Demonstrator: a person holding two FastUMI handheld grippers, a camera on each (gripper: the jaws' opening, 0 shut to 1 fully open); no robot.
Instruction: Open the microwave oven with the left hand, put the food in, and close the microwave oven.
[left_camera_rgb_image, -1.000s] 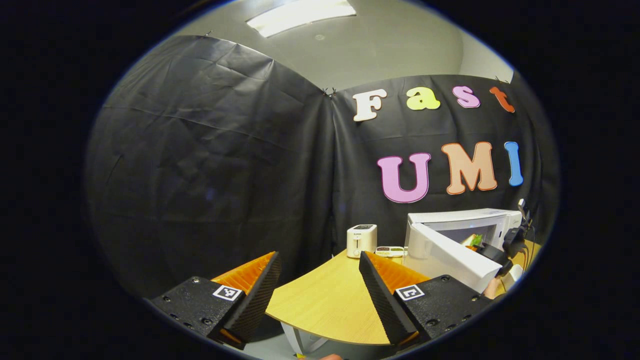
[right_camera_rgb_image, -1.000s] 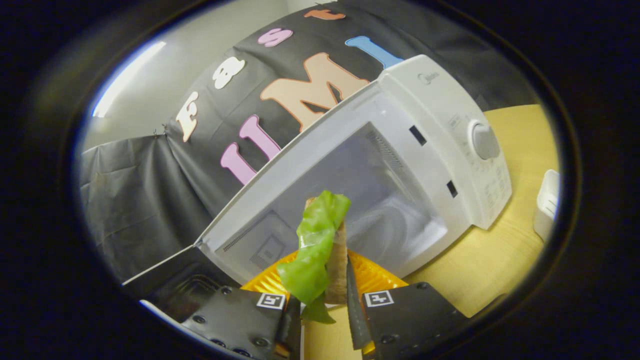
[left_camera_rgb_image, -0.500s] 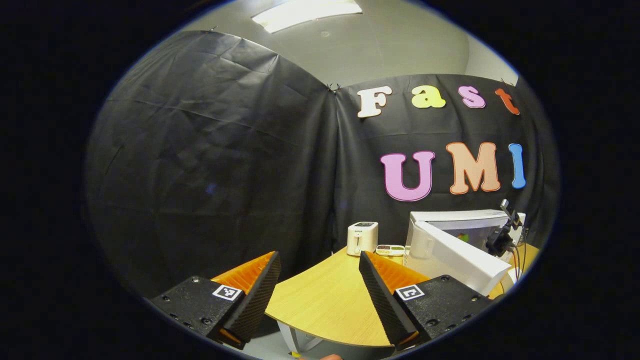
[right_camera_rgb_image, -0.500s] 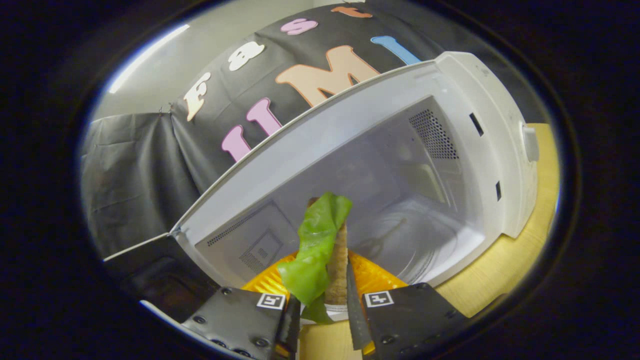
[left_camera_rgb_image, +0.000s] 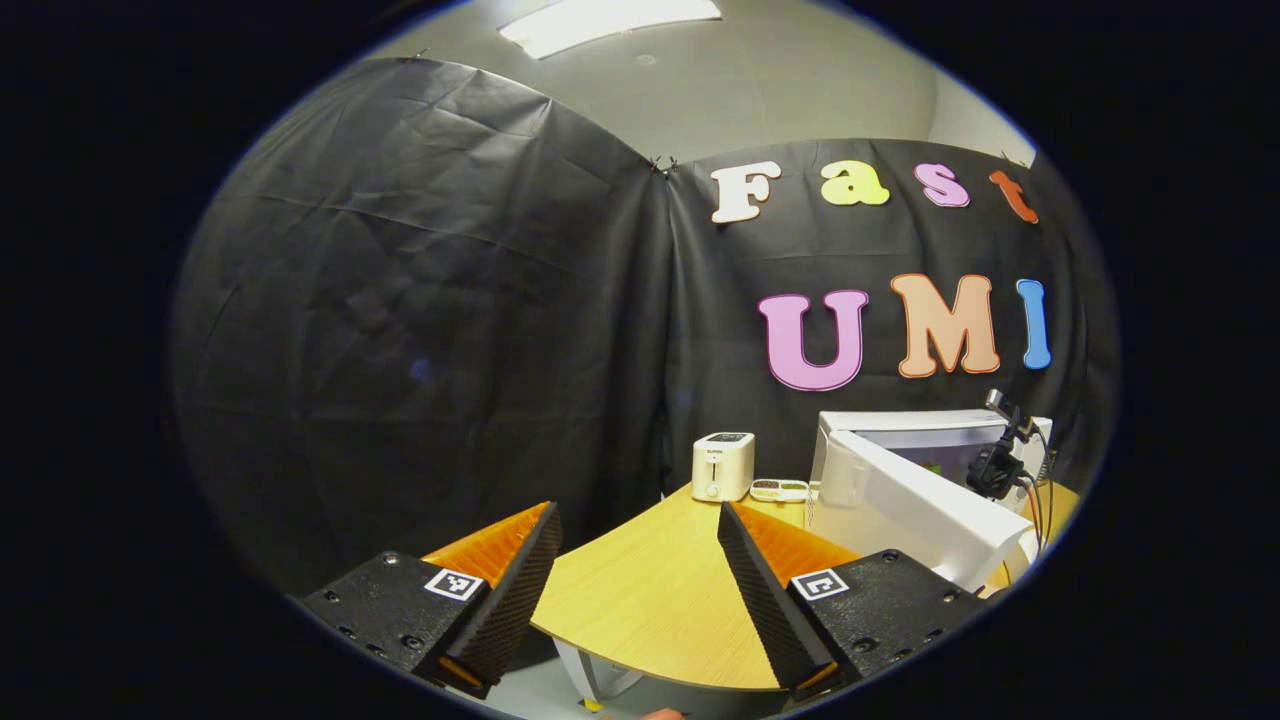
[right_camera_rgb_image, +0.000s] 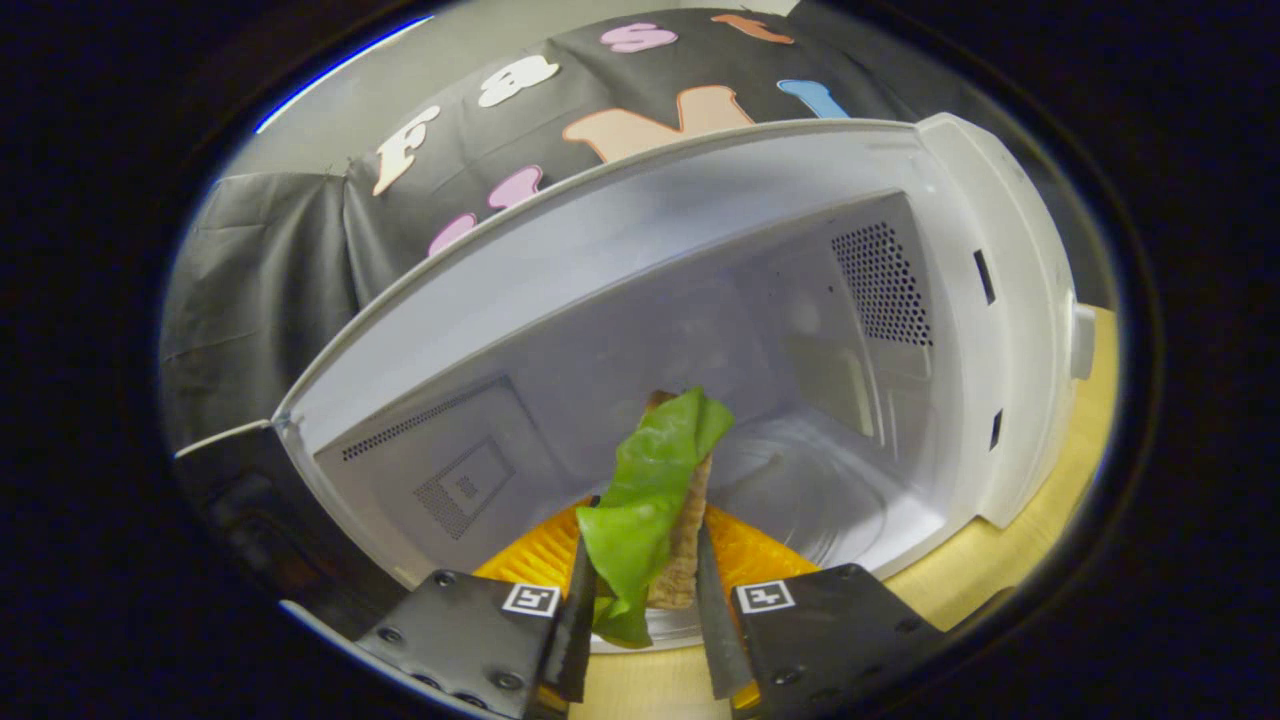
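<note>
One item in hand: a sandwich (right_camera_rgb_image: 680, 520), bread with a loose lettuce leaf (right_camera_rgb_image: 650, 490), clamped edge-on between the fingers of the right gripper (right_camera_rgb_image: 640, 640).
Location: the sandwich sits at the mouth of the microwave (right_camera_rgb_image: 700, 300), its far end just inside the cavity, above the glass turntable (right_camera_rgb_image: 820, 490); not yet set down.
Handling, judged: light and soft; bread will compress under pressure, so a gentle squeeze should suffice. Lettuce is floppy and looks free to slide off.
Hold point, judged: across the two bread faces near the lower end, as now; pinching the leaf alone would likely lose the bread.
Left gripper (left_camera_rgb_image: 640, 580): fingers spread wide, holding nothing, hanging over the near edge of the wooden surface (left_camera_rgb_image: 650, 600), well apart from the microwave.
Door (left_camera_rgb_image: 910, 510): swung open toward the left gripper view; the right gripper shows beyond it at the opening.
Background: toaster (left_camera_rgb_image: 722, 466) and a small tray (left_camera_rgb_image: 779, 489) at the surface's far edge.
Change from a second ago: the cavity now looms far larger in the right gripper view and the control dial has slid to the edge, so the right gripper has advanced toward the opening. Grip on the sandwich unchanged; left gripper barely shifted.
</note>
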